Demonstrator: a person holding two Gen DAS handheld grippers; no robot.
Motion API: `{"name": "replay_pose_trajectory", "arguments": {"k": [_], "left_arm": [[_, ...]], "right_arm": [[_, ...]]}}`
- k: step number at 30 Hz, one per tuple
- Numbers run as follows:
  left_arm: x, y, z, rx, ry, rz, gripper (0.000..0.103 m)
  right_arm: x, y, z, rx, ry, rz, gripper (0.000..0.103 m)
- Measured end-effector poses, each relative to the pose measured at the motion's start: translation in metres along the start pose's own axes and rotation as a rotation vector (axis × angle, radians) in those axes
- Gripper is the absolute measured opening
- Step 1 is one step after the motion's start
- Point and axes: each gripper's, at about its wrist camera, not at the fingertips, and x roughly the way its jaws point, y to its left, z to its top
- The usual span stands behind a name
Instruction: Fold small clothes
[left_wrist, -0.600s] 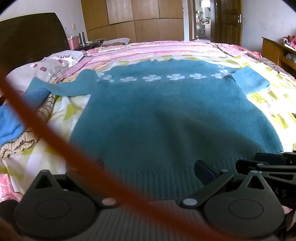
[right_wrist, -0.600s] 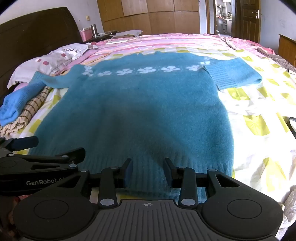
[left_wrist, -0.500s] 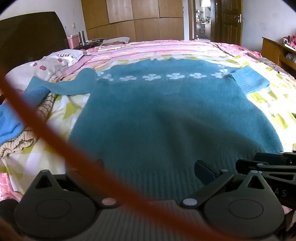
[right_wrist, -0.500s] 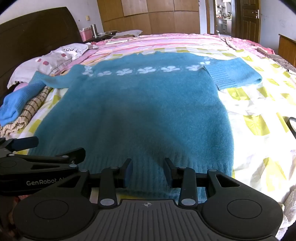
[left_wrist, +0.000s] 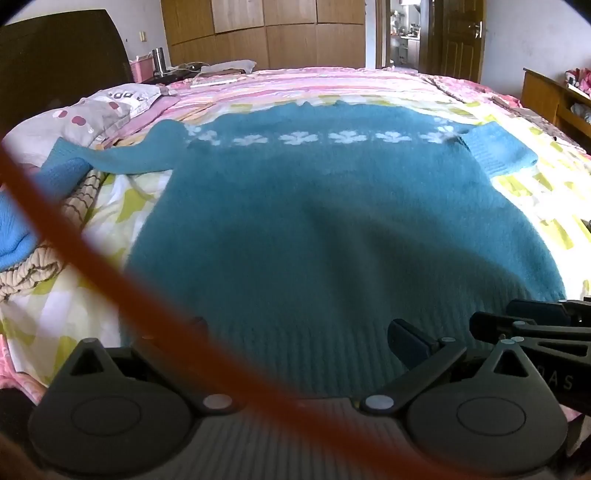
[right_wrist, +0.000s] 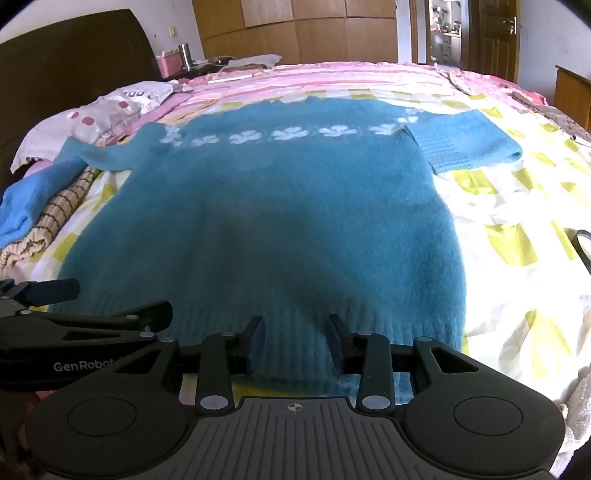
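Observation:
A teal knitted sweater (left_wrist: 332, 221) with a row of white flowers lies flat on the bed, hem nearest me; it also shows in the right wrist view (right_wrist: 288, 221). Its right sleeve (right_wrist: 465, 144) is folded in, its left sleeve (right_wrist: 103, 155) stretches out. My left gripper (left_wrist: 299, 332) is open, jaws wide apart over the ribbed hem. My right gripper (right_wrist: 297, 336) is open with a narrower gap, its fingertips (right_wrist: 256, 338) at the hem. Each gripper shows at the edge of the other's view.
The bed has a yellow-green patterned sheet (right_wrist: 517, 236) and pink striped bedding behind. A beige striped cloth and a light blue garment (right_wrist: 22, 206) lie at the left. A blurred orange cord (left_wrist: 92, 266) crosses the left wrist view. Pillows and headboard stand far left.

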Motion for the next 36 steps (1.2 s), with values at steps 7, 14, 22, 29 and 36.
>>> {"name": "replay_pose_trajectory", "arguments": {"k": [7, 14, 22, 29, 36], "left_arm": [[0.003, 0.001, 0.0, -0.001, 0.015, -0.003, 0.103], [0.008, 0.001, -0.001, 0.003, 0.037, -0.003, 0.103], [0.015, -0.002, -0.003, 0.014, 0.057, 0.004, 0.103], [0.024, -0.001, -0.005, 0.01, 0.1, -0.009, 0.103], [0.029, 0.0, -0.006, -0.009, 0.124, -0.018, 0.103]], "right_arm": [[0.003, 0.001, 0.0, -0.001, 0.012, -0.006, 0.036], [0.007, 0.001, -0.001, -0.001, 0.027, -0.009, 0.036], [0.01, 0.001, -0.002, 0.002, 0.034, -0.009, 0.036], [0.013, 0.0, -0.003, 0.003, 0.037, -0.007, 0.037], [0.014, -0.002, -0.005, 0.009, 0.035, 0.003, 0.039]]}}
